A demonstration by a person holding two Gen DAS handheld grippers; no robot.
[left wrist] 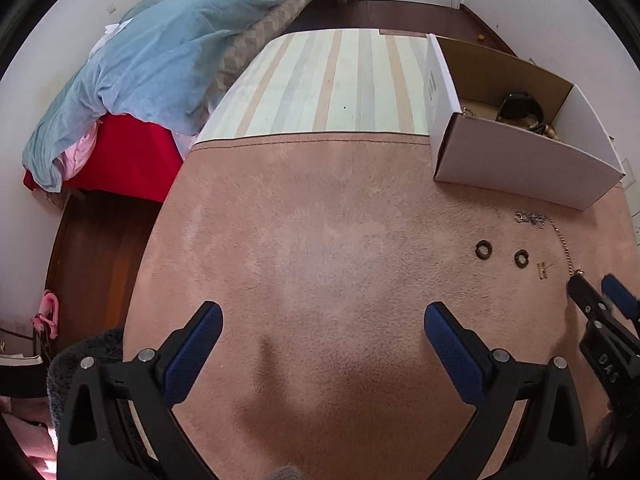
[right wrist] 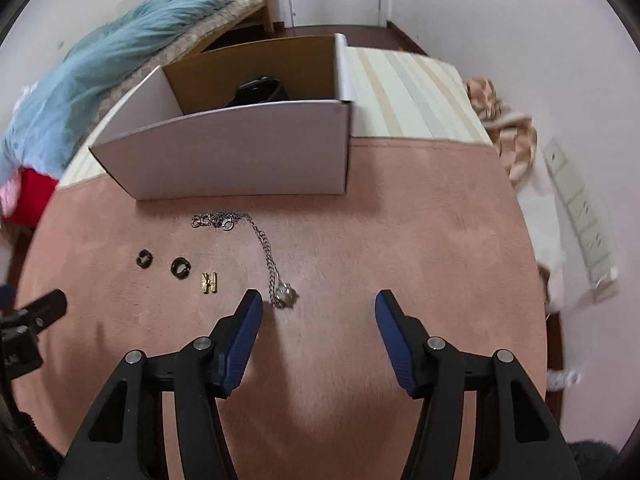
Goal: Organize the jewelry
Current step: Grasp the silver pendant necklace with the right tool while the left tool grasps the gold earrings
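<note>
- The right hand-held gripper (right wrist: 319, 312) hangs low over the pink surface (right wrist: 400, 220), jaws spread wide and holding nothing; its left finger sits just beside the pendant (right wrist: 285, 295), likely lined up to take the chain (right wrist: 264, 244) by its heaviest end.
- The left hand-held gripper (left wrist: 323, 320) is also wide open and empty, well apart from the jewelry, over bare surface; I judge it is waiting out of the way.
- Loose pieces lie in a rough row in front of the box (right wrist: 240, 152): two dark rings (right wrist: 143, 260) (right wrist: 181, 269), a small gold clasp (right wrist: 209, 282), then the chain, whose far end bunches near the box wall.
- The box is open at the top with a black item (right wrist: 258, 90) and some gold pieces (left wrist: 548, 130) already inside, so it looks like the collecting place.
- The thin chain may drape and snag on the plush surface when lifted.
</note>
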